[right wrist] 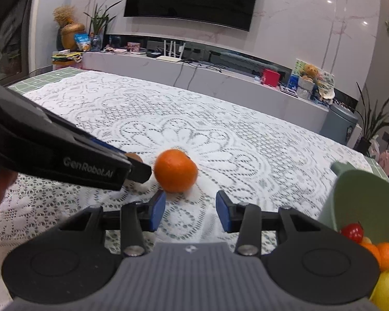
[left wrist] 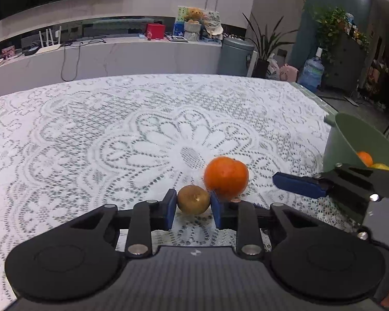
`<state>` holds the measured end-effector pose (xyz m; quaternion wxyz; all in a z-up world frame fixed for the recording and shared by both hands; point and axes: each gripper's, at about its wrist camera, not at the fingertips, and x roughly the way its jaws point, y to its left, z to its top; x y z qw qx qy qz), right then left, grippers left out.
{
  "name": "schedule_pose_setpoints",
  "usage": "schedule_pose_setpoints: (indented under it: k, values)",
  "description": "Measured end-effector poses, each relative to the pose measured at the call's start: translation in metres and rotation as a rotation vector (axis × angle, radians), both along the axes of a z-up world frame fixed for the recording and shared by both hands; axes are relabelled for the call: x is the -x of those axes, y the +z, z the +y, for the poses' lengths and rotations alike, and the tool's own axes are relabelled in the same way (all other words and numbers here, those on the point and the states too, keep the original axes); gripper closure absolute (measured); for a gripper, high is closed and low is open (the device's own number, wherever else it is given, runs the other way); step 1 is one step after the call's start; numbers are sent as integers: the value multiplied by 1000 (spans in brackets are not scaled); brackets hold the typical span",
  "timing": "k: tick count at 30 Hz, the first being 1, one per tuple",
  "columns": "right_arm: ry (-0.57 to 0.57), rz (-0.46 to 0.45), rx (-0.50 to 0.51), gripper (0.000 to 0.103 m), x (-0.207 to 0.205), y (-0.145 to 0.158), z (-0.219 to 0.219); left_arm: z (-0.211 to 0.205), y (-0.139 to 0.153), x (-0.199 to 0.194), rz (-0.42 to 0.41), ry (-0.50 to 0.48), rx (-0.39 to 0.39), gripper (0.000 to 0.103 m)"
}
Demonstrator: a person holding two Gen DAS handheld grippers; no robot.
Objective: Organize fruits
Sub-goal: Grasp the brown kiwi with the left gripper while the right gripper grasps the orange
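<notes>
A brown kiwi (left wrist: pixel 193 199) sits on the lace tablecloth between the blue pads of my left gripper (left wrist: pixel 192 207), which is shut on it. An orange (left wrist: pixel 226 176) lies just beyond, touching or nearly touching the kiwi and right pad. In the right wrist view my right gripper (right wrist: pixel 191 210) is open and empty, with the orange (right wrist: pixel 175 170) a little ahead of its left pad. The left gripper (right wrist: pixel 132 167) reaches in from the left, mostly hiding the kiwi (right wrist: pixel 135 157). A green bowl (right wrist: pixel 363 197) at the right holds several fruits.
The green bowl (left wrist: pixel 350 140) stands at the table's right edge, with the right gripper's finger (left wrist: pixel 298 184) in front of it. The lace tablecloth (left wrist: pixel 142 129) stretches far ahead. Behind the table are a white counter (right wrist: pixel 220 77), plants and a bin.
</notes>
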<state>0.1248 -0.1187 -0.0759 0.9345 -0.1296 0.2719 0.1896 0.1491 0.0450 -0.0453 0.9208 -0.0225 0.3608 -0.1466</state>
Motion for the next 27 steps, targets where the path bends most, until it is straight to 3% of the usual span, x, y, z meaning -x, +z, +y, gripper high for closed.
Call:
schedule_pose_setpoints:
  k: [10, 27]
  values:
    - [5, -6, -12, 60, -18, -2, 17, 23, 11, 1, 5, 85, 2, 71]
    - [-31, 63, -65, 61, -33, -4, 17, 26, 6, 2, 16, 85, 2, 71]
